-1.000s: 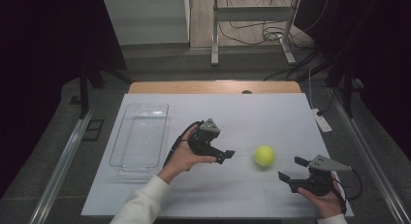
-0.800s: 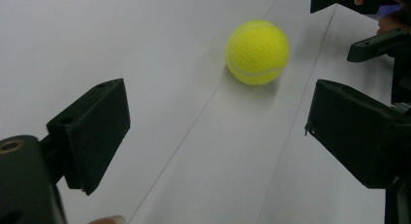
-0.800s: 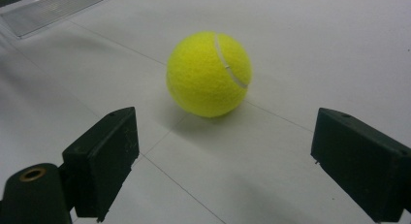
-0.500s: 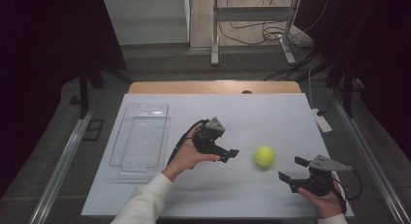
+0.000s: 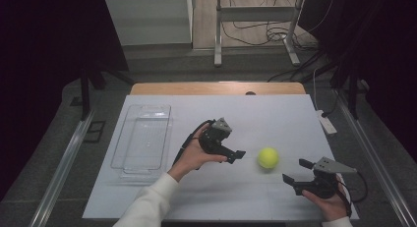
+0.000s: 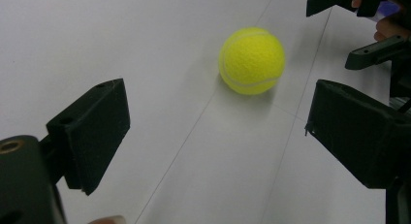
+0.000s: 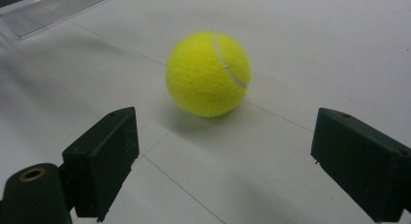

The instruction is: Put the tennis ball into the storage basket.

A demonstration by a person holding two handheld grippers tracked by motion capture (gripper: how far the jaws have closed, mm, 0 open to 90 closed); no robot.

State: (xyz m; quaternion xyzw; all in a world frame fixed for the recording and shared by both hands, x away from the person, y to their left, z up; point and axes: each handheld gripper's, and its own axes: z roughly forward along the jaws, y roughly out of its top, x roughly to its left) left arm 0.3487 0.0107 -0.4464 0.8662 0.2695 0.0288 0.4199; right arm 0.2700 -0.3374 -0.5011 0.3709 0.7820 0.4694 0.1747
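Observation:
A yellow tennis ball [image 5: 268,157] rests on the white table right of centre. My left gripper [image 5: 236,155], held in a hand with a white sleeve, points right at the ball from a short gap away and is open. In the left gripper view the ball [image 6: 251,60] lies ahead of the spread jaws of that gripper [image 6: 223,132], with the other gripper [image 6: 368,25] beyond it. My right gripper [image 5: 295,171] is open at the front right, aimed at the ball. The right gripper view has the ball [image 7: 208,73] centred ahead of that gripper [image 7: 228,161], untouched.
An empty clear plastic tray [image 5: 142,138] lies on the left of the white tabletop [image 5: 221,197]; its corner [image 7: 53,8] appears in the right gripper view. A small white device [image 5: 327,124] sits at the right edge. Dark floor and metal frame legs lie beyond the table.
My left gripper has slid a little to the right, closer to the ball. The ball and the right gripper have stayed where they were.

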